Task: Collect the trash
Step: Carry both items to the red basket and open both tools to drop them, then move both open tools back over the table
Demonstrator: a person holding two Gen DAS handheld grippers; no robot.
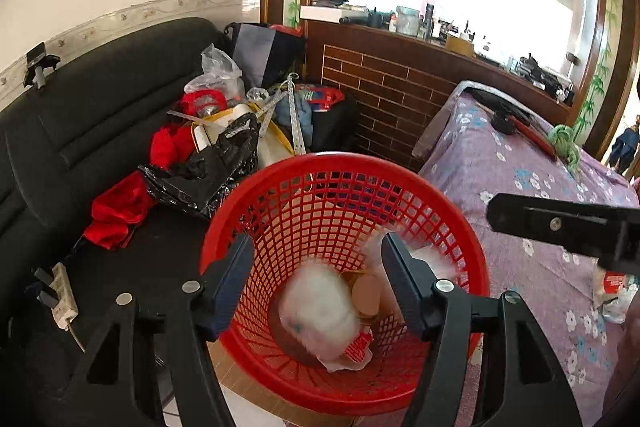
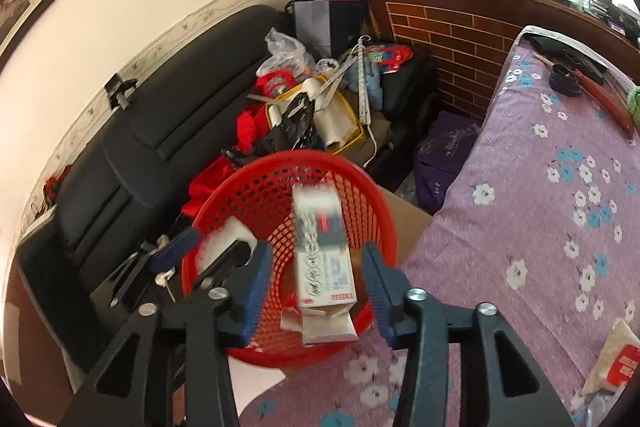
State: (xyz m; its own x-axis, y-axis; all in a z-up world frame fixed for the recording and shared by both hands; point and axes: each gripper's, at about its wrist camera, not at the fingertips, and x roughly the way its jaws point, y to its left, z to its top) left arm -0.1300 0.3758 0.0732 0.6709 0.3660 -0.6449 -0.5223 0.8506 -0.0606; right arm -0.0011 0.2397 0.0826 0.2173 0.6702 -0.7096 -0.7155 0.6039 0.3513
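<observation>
Both grippers, left and right, hang open over the red basket by the bed, and the falling carton could clip the near rim and tumble out.

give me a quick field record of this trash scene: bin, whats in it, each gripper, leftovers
bin: red mesh basket, beside the floral bed cover
contents: white crumpled wad, other scraps
left gripper: open over the basket, empty
right gripper: open, printed carton between its fingers, blurred, not pressed
leftover: red and white packet on the bed cover
</observation>
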